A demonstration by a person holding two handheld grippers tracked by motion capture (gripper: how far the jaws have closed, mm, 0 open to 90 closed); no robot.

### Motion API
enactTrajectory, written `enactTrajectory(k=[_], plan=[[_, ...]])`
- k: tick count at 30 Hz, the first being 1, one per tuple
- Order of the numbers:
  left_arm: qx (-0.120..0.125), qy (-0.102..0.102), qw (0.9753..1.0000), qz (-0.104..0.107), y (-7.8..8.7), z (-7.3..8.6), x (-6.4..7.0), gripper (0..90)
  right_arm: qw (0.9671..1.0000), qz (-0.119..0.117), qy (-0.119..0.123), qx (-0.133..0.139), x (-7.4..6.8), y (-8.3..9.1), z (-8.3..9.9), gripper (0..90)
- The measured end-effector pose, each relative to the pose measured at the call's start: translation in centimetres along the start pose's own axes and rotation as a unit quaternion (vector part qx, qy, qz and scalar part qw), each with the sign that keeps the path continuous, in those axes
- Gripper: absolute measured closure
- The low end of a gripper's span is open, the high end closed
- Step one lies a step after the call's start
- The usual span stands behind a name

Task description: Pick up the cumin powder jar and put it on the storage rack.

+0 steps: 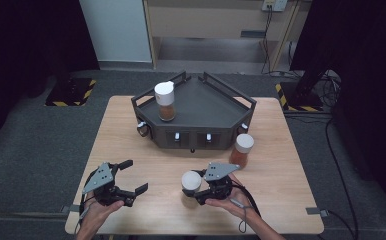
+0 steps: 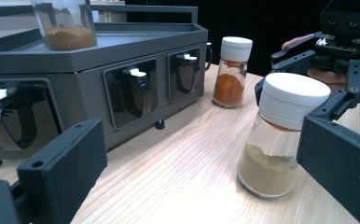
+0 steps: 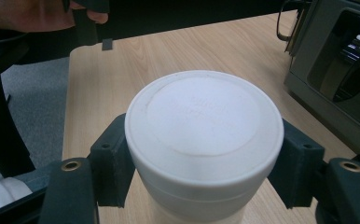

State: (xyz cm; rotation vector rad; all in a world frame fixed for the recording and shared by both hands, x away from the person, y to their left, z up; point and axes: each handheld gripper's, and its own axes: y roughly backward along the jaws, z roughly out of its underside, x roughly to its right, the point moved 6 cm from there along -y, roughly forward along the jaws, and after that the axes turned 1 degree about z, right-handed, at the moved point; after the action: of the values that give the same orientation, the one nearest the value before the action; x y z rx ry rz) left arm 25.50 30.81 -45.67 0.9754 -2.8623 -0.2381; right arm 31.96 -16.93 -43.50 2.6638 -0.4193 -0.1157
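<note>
One jar clamped, one pair of tongs waiting wide near the front edge of the worktop [image 1: 131, 145].
Right tongs [image 1: 197, 192] are closed on the pale-powder jar [image 1: 191, 186], jaws pressing both sides just under its white cap; the jar stands near the front edge, a little right of centre, long axis upright with a slight lean, cap up and base on the wood. That hand lies low and palm-up under its tool, forearm coming in from the front edge. Left tongs [image 1: 136, 176] sit near the front-left corner, jaws spread and holding nothing, aimed across at the jar. An orange-powder jar [image 1: 241, 150] stands upright beside the dark tray [image 1: 208, 107] at the back edge; a brown-powder jar [image 1: 165, 100] stands on it.
</note>
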Motion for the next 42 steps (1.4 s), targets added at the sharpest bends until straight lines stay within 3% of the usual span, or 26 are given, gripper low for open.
enactTrajectory(k=[14,22,42], plan=[[-0.003,-0.001,1.0000,0.005,-0.1,0.0,0.0,0.3,0.9999,-0.005,0.004,-0.013,0.1,0.1,-0.8,34.0],[-0.004,-0.002,1.0000,0.007,-0.2,0.0,0.0,0.3,0.9999,-0.004,0.005,-0.009,0.5,0.9,-2.0,34.0],[-0.008,0.000,0.9999,0.011,-0.3,0.0,-0.1,0.1,0.9999,-0.013,-0.001,-0.002,2.7,4.5,-7.7,34.0]])
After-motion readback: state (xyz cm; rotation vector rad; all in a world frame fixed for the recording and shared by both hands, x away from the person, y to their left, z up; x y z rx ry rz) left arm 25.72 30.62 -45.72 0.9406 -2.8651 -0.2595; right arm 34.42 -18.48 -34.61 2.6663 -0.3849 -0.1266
